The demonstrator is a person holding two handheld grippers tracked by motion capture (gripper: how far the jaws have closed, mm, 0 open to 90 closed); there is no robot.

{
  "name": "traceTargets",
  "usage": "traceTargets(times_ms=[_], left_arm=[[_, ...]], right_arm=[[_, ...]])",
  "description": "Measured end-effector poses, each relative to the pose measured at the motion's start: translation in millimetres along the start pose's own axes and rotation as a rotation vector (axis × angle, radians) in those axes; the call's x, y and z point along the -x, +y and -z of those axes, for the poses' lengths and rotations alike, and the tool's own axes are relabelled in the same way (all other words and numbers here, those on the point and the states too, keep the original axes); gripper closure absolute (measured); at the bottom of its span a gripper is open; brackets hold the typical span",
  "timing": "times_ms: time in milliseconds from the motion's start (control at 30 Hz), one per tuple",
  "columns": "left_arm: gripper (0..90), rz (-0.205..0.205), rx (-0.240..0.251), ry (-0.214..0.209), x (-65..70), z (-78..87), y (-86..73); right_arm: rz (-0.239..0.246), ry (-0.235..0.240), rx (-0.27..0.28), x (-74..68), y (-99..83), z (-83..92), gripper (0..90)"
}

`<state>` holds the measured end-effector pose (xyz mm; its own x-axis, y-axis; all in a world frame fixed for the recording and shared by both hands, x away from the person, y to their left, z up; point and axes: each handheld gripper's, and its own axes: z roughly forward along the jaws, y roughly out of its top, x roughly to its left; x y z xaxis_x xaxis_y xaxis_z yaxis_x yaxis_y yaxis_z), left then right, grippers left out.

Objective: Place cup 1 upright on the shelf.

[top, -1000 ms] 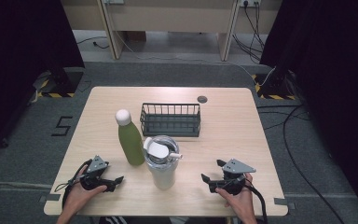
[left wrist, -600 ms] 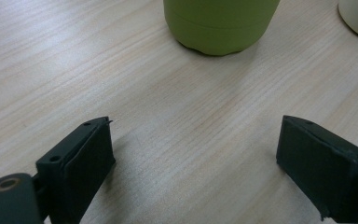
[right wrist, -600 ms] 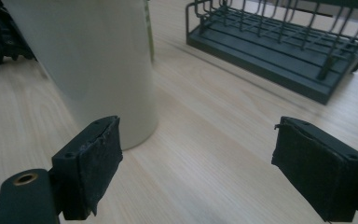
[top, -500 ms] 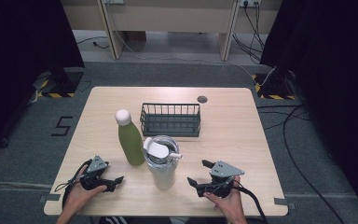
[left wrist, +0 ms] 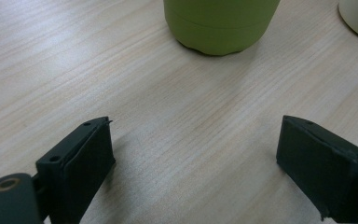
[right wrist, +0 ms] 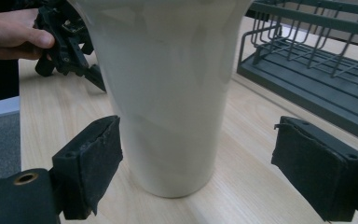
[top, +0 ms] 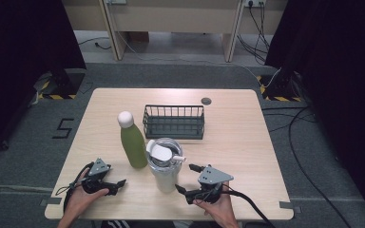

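Observation:
A green bottle (top: 132, 141) with a white cap stands upright left of centre; its base (left wrist: 220, 25) is ahead of my left gripper. Beside it stands a cream tumbler (top: 164, 164) with a white lid and spout. My left gripper (top: 115, 184) rests open on the table near the front left, jaws pointing right, nothing between them. My right gripper (top: 187, 178) is open just right of the tumbler, jaws aimed at it. In the right gripper view the tumbler's body (right wrist: 168, 88) stands just beyond the spread jaws, closer to the left one, with my right gripper (right wrist: 196, 163) untouching.
A dark wire basket (top: 174, 122) sits behind the tumbler, also seen as a basket (right wrist: 317, 60) at the right. A small dark round disc (top: 206, 100) lies near the table's far edge. The wooden table (top: 247, 137) has bare room on the right half.
My right gripper has moved left along the front of the table and now faces the tumbler up close. The left gripper has stayed put.

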<state>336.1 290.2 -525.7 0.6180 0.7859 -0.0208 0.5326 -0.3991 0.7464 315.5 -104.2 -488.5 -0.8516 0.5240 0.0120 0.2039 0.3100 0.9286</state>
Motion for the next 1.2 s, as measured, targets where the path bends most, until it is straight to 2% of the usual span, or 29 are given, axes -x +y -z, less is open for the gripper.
traceTargets(times_ms=[267, 533, 800, 1200], left_arm=[[10.0, 0.0, 0.0, 0.0, 0.0, 0.0, 0.0], [10.0, 0.0, 0.0, 0.0, 0.0, 0.0, 0.0], [10.0, -0.001, -0.001, -0.001, 0.0, 0.1, 0.0], [10.0, -0.002, -0.001, -0.002, 0.0, 0.1, 0.0]], right_arm=[[0.006, 0.019, 0.01, -2.1, -0.9, -11.8, 15.1], [0.0, 0.061, 0.055, -4.0, -0.9, -30.0, 14.6], [0.032, 0.054, 0.071, -7.7, 1.6, -48.6, 9.8], [0.027, 0.056, 0.144, -8.5, -0.3, -62.8, 8.3]])
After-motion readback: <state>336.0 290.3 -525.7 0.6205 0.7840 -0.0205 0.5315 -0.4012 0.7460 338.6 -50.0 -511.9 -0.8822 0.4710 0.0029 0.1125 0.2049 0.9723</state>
